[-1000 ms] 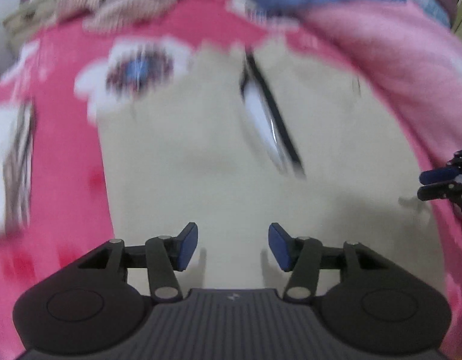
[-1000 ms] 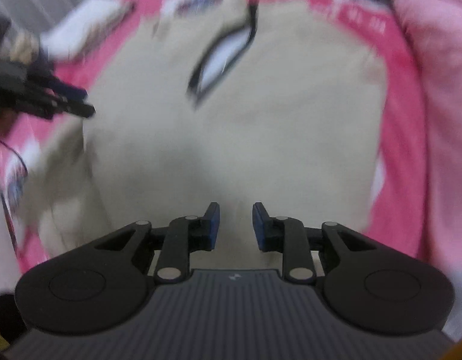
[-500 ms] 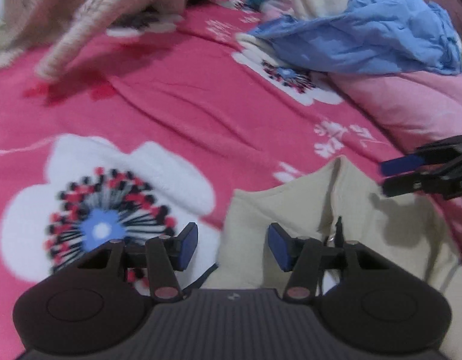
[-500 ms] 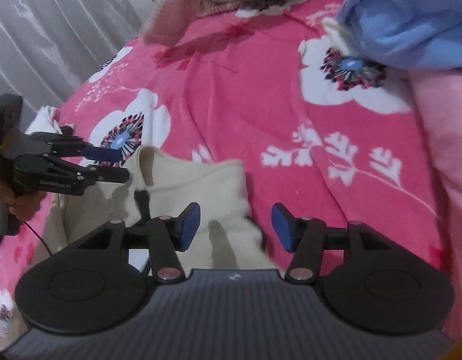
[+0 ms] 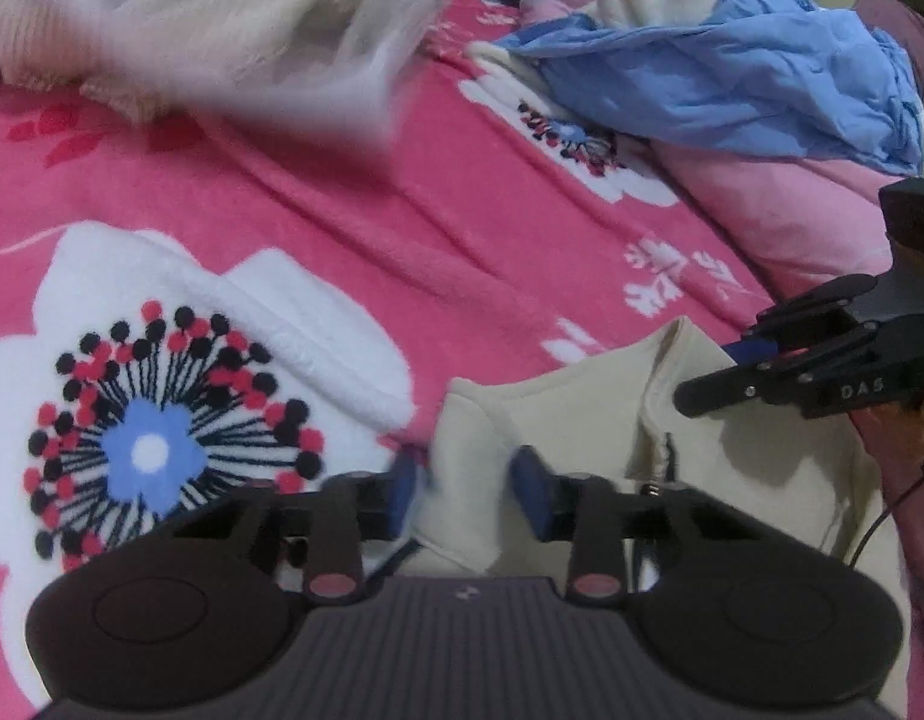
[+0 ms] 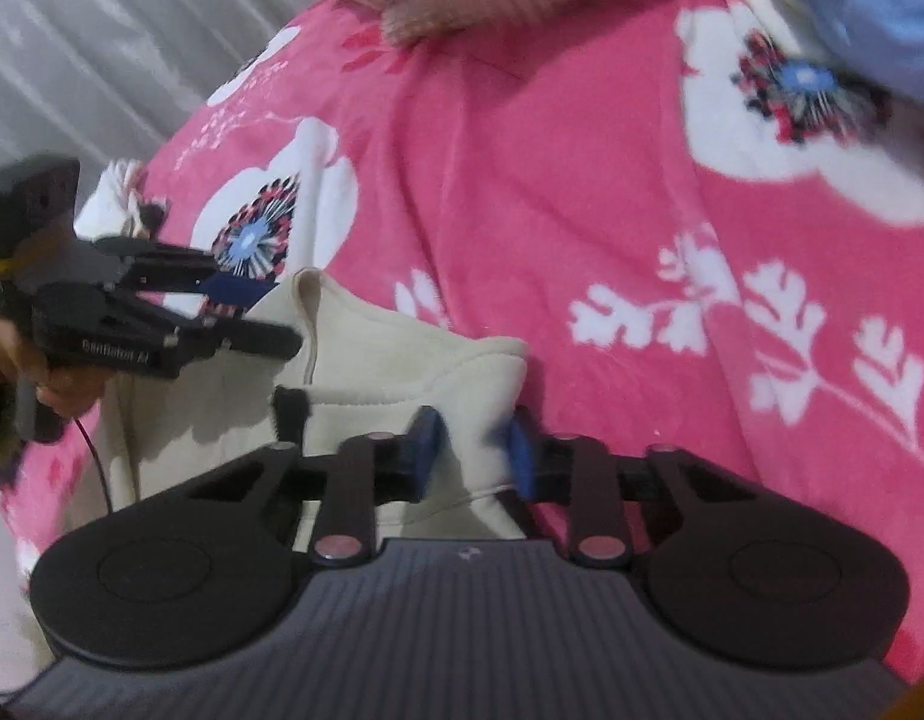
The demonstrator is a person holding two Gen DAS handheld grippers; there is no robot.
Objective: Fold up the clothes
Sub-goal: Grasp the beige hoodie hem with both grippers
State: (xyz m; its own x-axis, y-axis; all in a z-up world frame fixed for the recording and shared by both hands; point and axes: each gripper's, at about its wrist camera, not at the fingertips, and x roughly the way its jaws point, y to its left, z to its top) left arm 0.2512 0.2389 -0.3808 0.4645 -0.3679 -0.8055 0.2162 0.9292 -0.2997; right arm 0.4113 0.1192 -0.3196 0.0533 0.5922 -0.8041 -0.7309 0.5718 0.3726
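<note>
Both tongs closing on the far corners of a cream garment on the bed.

Nearest, the left tongs [image 5: 465, 495] and right tongs [image 6: 471, 456] each straddle a corner of the cream garment [image 5: 582, 414], jaws narrowing, pads blurred and not clearly pinching yet. Beyond lies the open pink floral blanket [image 5: 354, 228]. Farther back sit a beige knit pile [image 5: 162, 30] and a blue-and-white heap [image 5: 732, 60]; a grey curtain [image 6: 102, 30] hangs to the side.

We see a cream garment [image 5: 582, 414] of soft matt cloth on a plush, fuzzy pink blanket [image 5: 354, 228]. Our left gripper [image 5: 465, 489] is matt black plastic with a ribbed body; a beige sweater [image 5: 180, 18] looks coarse-knit.
</note>
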